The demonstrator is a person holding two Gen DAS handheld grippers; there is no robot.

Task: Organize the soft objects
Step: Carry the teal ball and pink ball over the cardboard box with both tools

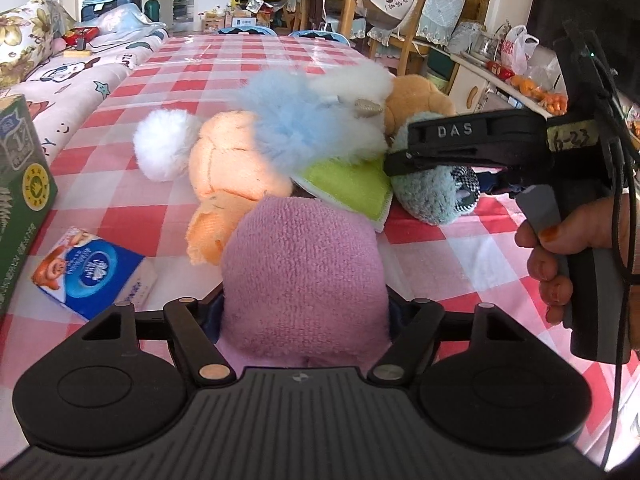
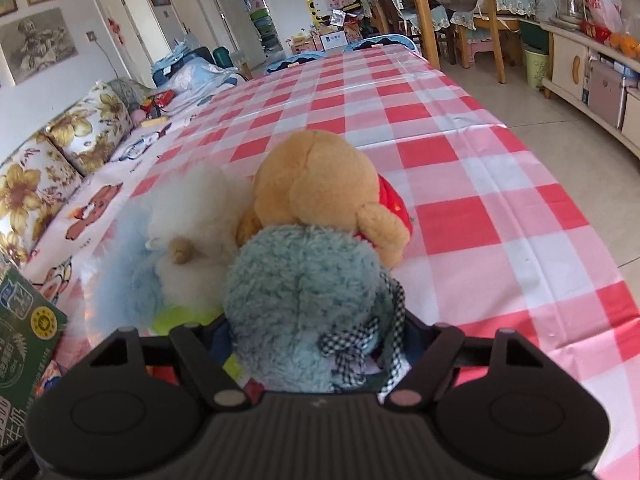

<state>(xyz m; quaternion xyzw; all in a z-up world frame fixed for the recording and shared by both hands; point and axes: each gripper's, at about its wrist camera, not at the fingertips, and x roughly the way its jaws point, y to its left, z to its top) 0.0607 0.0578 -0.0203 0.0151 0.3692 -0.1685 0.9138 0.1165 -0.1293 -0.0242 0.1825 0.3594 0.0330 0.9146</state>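
Plush pile sits mid-table: left gripper point(image 1: 304, 312) hugs the pink terry toy point(image 1: 304, 276), right gripper point(image 2: 316, 344) squeezes the teal fuzzy plush point(image 2: 304, 292) at 5 o'clock (light, squishy, grab the bulk).

I see a table point(image 1: 256, 56) under a red-and-white checked cloth point(image 2: 460, 152). At its left edge stands a green carton point(image 1: 20, 184), and a blue tissue pack point(image 1: 94, 272) lies flat just beside it. Left of the table runs a sofa with a cartoon-print cover point(image 1: 80, 80) and flowered cushions point(image 2: 40, 176). 2 framed pictures point(image 2: 36, 44) hang on the wall above them. Past the far end I note wooden chairs point(image 2: 492, 20) draped with pale fabric. On the right, a low cabinet point(image 2: 588, 60) carries oranges point(image 1: 548, 98) and a white plastic bag point(image 1: 518, 48).
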